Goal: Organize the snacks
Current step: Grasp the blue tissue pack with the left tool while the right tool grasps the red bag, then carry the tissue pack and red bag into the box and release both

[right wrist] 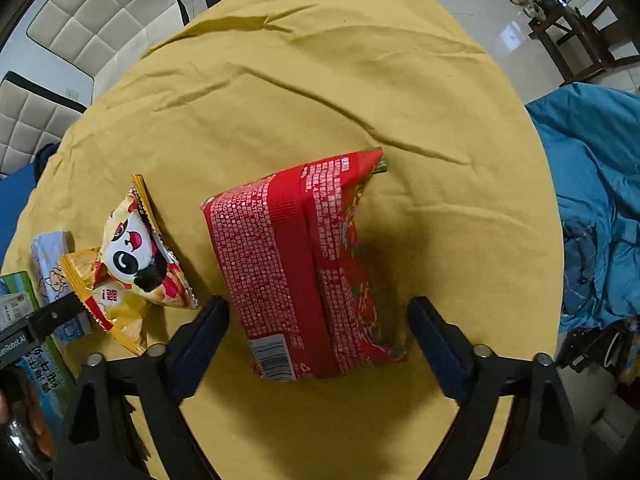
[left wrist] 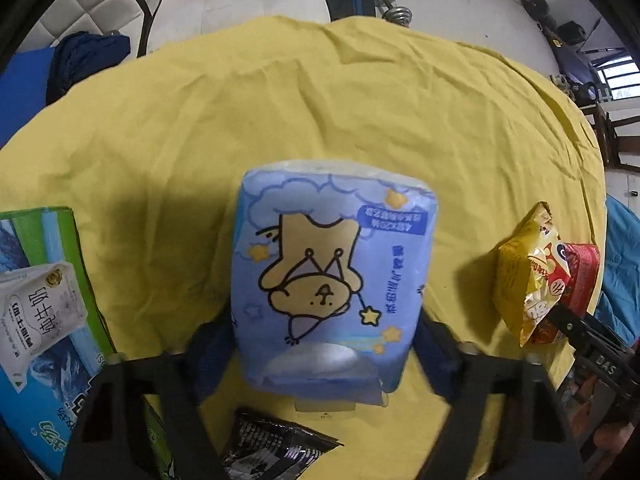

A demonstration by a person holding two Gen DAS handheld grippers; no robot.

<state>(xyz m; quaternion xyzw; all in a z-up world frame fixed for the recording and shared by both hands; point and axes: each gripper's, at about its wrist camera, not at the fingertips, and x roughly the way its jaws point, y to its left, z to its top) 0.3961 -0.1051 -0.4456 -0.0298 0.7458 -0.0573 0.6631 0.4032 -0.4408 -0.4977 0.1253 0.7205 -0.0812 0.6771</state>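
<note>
Snacks lie on the yellow-clothed desk [left wrist: 360,100]. Taking the blue tissue pack [left wrist: 332,276] with its cartoon bear as landmark: left of it stands a green-and-blue milk carton [left wrist: 44,300] with Chinese print; the left tongs [left wrist: 322,344] clench the pack's sides; right of it lies a yellow panda chip bag [right wrist: 136,264], then a red packet [right wrist: 304,272], barcode up, between the released right tongs [right wrist: 318,316], pads apart from it.
</note>
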